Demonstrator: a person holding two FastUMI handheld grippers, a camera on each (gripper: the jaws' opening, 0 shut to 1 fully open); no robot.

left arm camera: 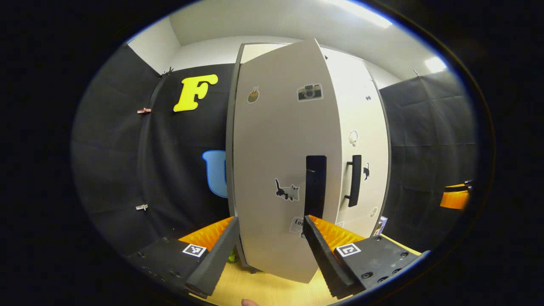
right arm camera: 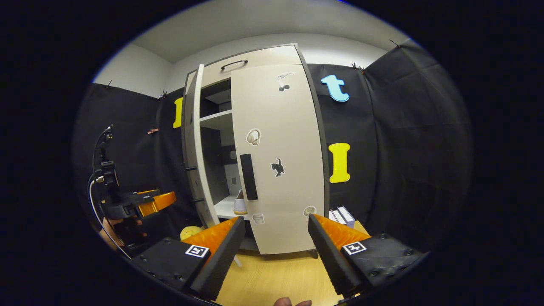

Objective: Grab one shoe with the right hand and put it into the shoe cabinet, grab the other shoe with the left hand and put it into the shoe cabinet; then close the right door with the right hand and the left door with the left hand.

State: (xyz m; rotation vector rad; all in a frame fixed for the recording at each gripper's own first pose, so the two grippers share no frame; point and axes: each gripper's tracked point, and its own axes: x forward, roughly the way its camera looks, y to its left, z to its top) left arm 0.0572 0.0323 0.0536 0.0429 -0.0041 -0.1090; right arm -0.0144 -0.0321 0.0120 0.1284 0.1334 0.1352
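The white shoe cabinet [right arm camera: 276,127] stands ahead on the wooden floor. Its right door [right arm camera: 280,178] lies flush shut, with a black handle [right arm camera: 248,176]. The left door [left arm camera: 280,170] stands ajar, swung out close in front of my left gripper [left arm camera: 270,250], which is open; the door's black handle [left arm camera: 315,185] rises just above its right finger. Through the gap a white shoe [right arm camera: 240,204] rests on a lower shelf. My right gripper [right arm camera: 276,246] is open and empty, a short way back from the shut right door. The left gripper [right arm camera: 140,204] also appears at the left of the right gripper view, held by a hand.
A yellow soft object [right arm camera: 191,232] lies on the floor by the cabinet's left foot. White boxes [right arm camera: 342,216] stand against the wall right of the cabinet. Black cloth walls close in on both sides. Wooden floor [right arm camera: 272,272] spreads in front of the cabinet.
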